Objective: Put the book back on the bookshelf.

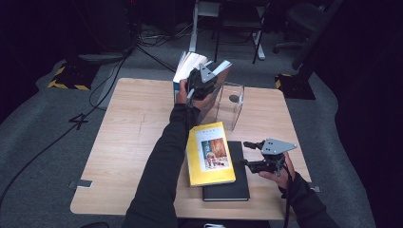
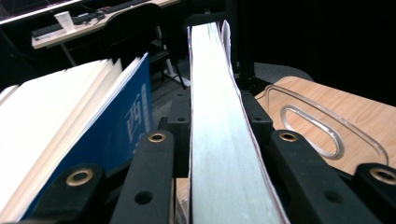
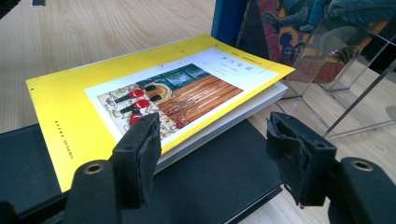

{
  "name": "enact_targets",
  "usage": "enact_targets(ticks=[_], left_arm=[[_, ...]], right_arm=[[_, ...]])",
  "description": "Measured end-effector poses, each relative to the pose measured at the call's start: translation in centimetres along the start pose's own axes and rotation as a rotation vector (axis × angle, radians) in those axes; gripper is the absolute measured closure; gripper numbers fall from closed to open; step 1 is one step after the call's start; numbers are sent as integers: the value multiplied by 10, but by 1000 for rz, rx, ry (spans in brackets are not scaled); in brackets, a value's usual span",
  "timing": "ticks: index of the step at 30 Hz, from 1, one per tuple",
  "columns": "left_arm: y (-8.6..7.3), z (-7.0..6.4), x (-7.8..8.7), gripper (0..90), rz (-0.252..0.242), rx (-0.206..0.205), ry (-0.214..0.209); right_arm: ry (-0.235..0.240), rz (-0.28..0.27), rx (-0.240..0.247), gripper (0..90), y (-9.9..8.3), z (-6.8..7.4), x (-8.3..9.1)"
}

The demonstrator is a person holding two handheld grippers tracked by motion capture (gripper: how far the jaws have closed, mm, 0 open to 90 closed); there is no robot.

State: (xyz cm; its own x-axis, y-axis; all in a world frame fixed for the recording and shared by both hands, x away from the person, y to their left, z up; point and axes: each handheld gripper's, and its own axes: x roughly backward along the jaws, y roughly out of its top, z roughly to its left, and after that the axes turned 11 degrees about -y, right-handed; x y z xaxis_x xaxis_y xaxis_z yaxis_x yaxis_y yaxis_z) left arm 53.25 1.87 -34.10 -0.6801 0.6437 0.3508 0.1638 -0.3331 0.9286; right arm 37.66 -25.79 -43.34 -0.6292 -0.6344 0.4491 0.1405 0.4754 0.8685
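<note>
At the far edge of the desk [image 1: 128,123], near its middle, a blue book [image 1: 183,71] stands with its pages fanned, leaning at the left of a clear acrylic stand [image 1: 233,107]. Just to its right the left gripper [image 1: 205,81] is clamped on a second, upright book [image 2: 219,140], held by its fore-edge with a jaw pressed on each cover; in the left gripper view the pale page block runs straight up between the jaws, the blue book close at the left and the curved acrylic handle of the stand lying at the right. The work in hand looks like shelving this held book into the stand beside the blue one. To do it well, I would keep the book vertical, lower its bottom edge onto the stand's base first, then slide it flush against the blue cover so the fanned pages are not caught or creased, and let go only when it rests against its neighbour. Towards the near edge a yellow book [image 1: 210,153] lies flat on a black book [image 1: 228,183], overhanging its left side. At the near right the right gripper [image 1: 259,154] hovers just beside that stack, jaws wide apart and empty, aimed at the yellow book's corner.
</note>
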Motion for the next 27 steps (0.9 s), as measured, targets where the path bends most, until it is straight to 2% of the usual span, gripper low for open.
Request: enact_targets(ticks=[7,12,16,21,23,25,27], left_arm=[[-3,0,6,711,5,21,56],[-4,0,10,685,24,6,111],[-5,-2,14,638,11,1,133],[-3,-1,25,577,-3,1,117],[-2,0,31,551,-20,9,84],[-1,0,35,537,-15,-1,86],[-1,0,40,528,-11,-7,66]], right_arm=[[-2,9,3,362,-1,1,-2],[-5,18,6,360,-1,0,-2],[-7,18,5,355,-2,0,-2],[-5,20,3,355,-1,-1,-2],[-7,19,3,355,-1,0,-2],[-5,19,-1,355,-1,-1,-1],[-8,22,-2,355,-1,-1,-1]])
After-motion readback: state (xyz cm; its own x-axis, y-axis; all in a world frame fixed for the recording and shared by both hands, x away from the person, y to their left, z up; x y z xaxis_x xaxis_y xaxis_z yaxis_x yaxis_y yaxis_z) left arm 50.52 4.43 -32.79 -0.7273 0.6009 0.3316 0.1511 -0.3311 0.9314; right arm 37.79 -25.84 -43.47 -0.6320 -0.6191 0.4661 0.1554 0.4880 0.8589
